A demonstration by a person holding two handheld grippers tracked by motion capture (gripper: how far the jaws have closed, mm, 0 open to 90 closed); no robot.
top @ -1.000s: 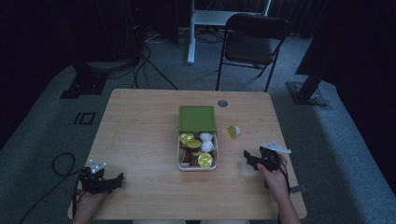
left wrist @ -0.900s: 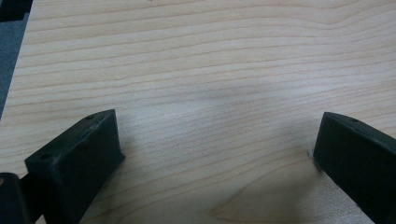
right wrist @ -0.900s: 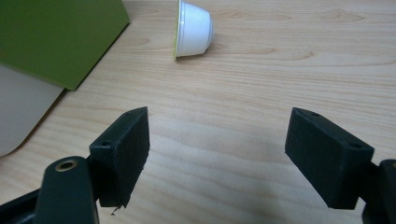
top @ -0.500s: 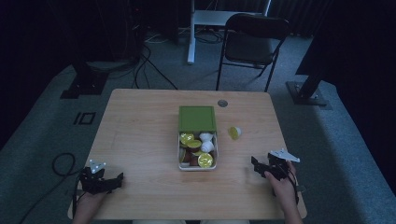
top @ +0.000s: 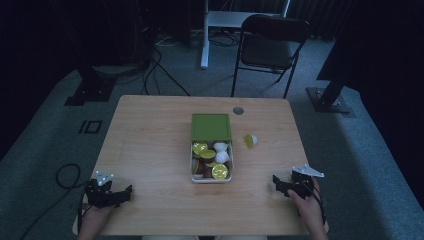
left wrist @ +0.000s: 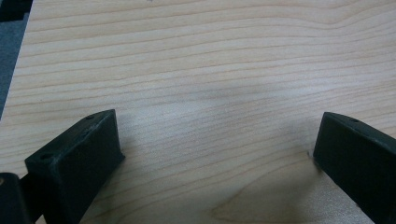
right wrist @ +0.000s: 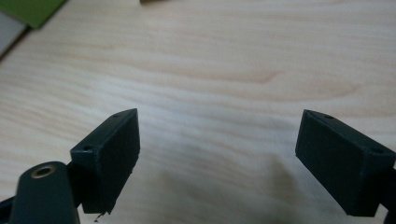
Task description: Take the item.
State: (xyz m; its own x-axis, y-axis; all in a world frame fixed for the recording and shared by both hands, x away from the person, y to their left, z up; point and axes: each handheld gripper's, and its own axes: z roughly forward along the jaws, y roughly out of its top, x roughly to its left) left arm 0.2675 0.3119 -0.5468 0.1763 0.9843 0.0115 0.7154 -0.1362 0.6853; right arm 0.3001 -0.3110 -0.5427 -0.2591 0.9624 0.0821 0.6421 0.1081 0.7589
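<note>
A white box (top: pixel 193 175) in the middle of the wooden table (top: pixel 150 135) holds several small capsules with gold or white tops. Its green lid (top: pixel 211 126) lies flat just behind it. One loose gold-topped capsule (top: pixel 250 140) lies on its side to the right of the lid. My right gripper (top: pixel 278 183) rests near the front right edge, pointing left; its jaws have just been opening and stand open (right wrist: pixel 217 154) over bare wood. My left gripper (top: pixel 126 192) sits at the front left, open (left wrist: pixel 215 158) with nothing between its jaws.
A small grey disc (top: pixel 238 110) is set into the tabletop near the far edge. A black folding chair (top: pixel 270 45) stands behind the table. Cables (top: pixel 67 175) lie on the floor to the left. The green lid's corner (right wrist: pixel 32 9) shows in the right gripper view.
My right gripper has drawn back to the right and toward the near edge, away from the box, and its jaws stand wider. The left gripper and the loose capsule have stayed put.
</note>
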